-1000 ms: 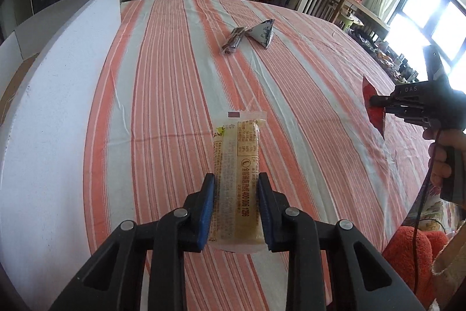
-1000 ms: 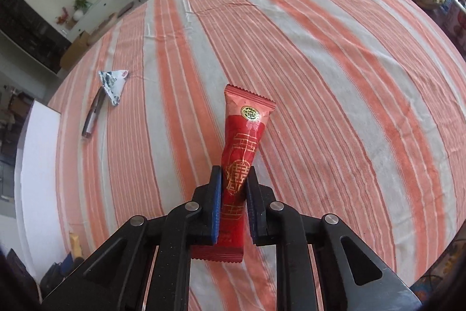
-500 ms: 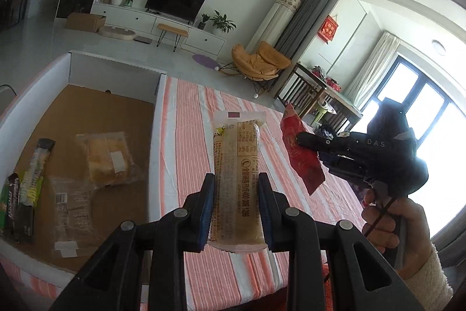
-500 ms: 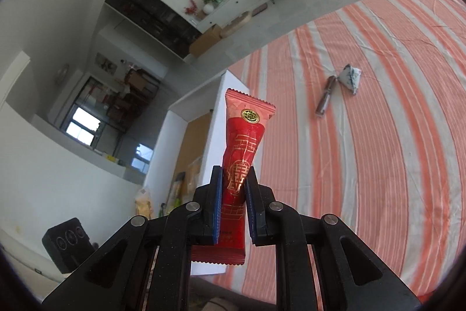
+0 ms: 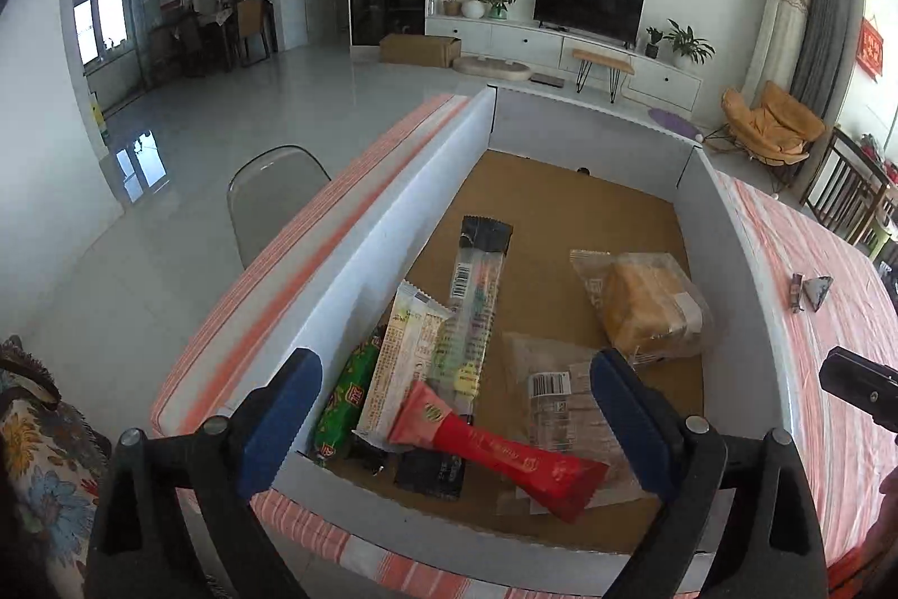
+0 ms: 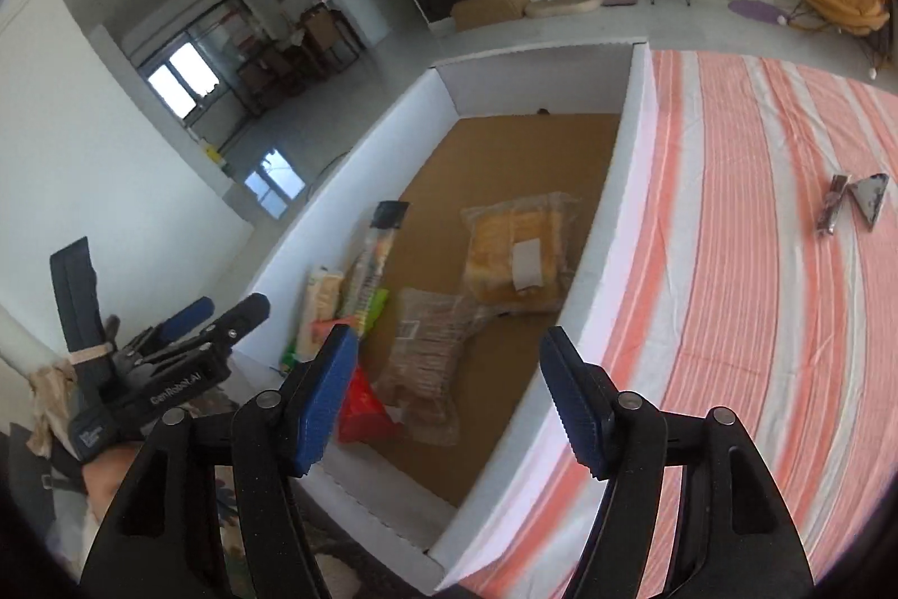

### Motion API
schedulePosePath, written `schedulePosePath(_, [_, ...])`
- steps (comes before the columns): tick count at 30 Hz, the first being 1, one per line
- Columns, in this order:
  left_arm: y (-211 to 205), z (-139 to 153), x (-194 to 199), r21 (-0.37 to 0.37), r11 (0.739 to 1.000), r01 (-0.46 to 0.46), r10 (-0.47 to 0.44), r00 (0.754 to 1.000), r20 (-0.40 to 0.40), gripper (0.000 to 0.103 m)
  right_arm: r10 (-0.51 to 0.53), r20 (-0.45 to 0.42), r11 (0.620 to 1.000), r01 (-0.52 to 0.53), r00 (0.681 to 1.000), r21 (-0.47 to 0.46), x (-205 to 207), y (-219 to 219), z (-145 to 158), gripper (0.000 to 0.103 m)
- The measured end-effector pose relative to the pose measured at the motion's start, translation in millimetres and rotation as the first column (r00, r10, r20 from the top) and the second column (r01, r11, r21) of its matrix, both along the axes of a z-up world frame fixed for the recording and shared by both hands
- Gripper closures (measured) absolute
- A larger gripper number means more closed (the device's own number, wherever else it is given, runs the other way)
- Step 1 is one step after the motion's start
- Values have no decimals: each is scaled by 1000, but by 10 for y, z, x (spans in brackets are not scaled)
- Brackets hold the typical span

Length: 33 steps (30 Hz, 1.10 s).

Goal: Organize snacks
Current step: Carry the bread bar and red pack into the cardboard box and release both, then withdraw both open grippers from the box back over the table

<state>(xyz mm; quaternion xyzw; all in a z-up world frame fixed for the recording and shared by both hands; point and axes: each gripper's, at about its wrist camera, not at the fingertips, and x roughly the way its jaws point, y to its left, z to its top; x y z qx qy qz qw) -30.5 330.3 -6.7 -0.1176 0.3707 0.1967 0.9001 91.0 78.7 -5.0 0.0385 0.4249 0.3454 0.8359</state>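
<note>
two claws hung wide open and held nothing, the left claw (image 5: 454, 408) and right claw (image 6: 449, 391) both poised over the near end of the white box (image 5: 387, 234). inside it lay the red snack (image 5: 494, 447) slanted across the other packets, beside a wrapped bread (image 5: 651, 307), gathered there to keep the snacks together. two small packets (image 6: 853, 200) sat well apart on the striped tabletop (image 6: 757, 262), far right, probably next to fetch.
</note>
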Motion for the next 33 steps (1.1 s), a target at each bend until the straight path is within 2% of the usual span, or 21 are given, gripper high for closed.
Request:
schedulePosePath(2, [-83,-9,32,-24,999,25,-24,1000,17,7,-58,85,994,65,995,-92,7,-297,-149,32])
schedulePosePath(4, [-265,62,63,-41,996,81,-78,995,55,7,-149,163,966,179,975,-186,83,-709,-335,31])
schedulePosePath(7, [-649,257,97,-47,978,201,-194,973,126,7,-301,238,876,366,923,-314,223,-1386,-693,31])
schedulePosePath(9, [-962,369,120,-52,952,302,-291,944,157,7,-398,251,801,467,883,-373,319,-1820,-896,31])
schedulePosePath(12, [-1544,496,213,-58,880,472,-458,873,166,5,-504,257,721,566,824,-399,334,-2303,-1058,31])
schedulePosePath(13, [-1751,490,247,-62,847,528,-514,844,154,4,-556,233,702,601,798,-382,343,-2422,-1069,31])
schedulePosePath(14, [-1969,479,280,-72,811,580,-568,811,138,3,-591,198,706,620,782,-343,346,-2518,-1024,31])
schedulePosePath(15, [-2149,417,330,-90,777,623,-613,782,116,3,-605,195,709,633,772,-311,348,-2554,-981,31])
schedulePosePath(17, [-2506,304,430,-144,717,682,-681,729,69,3,-615,219,679,650,757,-340,321,-2521,-1028,30])
schedulePosePath(18, [-2656,229,485,-171,695,698,-702,710,46,3,-611,207,676,640,764,-365,366,-2490,-1071,30])
schedulePosePath(20, [-2880,86,631,-219,677,702,-720,694,-1,3,-605,198,682,630,771,-372,394,-2465,-1107,29])
schedulePosePath(22, [-3000,-38,805,-266,683,680,-712,701,-36,3,-603,198,681,628,773,-378,333,-2470,-1124,27])
schedulePosePath(26, [-3059,-168,1309,-309,734,605,-650,758,-59,3,-623,155,693,633,767,-346,322,-2553,-1154,20])
schedulePosePath(30, [-3116,-223,2009,-247,799,549,-582,808,-87,4,-638,131,694,640,759,-330,341,-2604,-1181,17])
schedulePosePath(33, [-3225,-329,2575,-192,817,543,-570,812,-129,4,-635,127,698,637,762,-326,345,-2604,-1185,15])
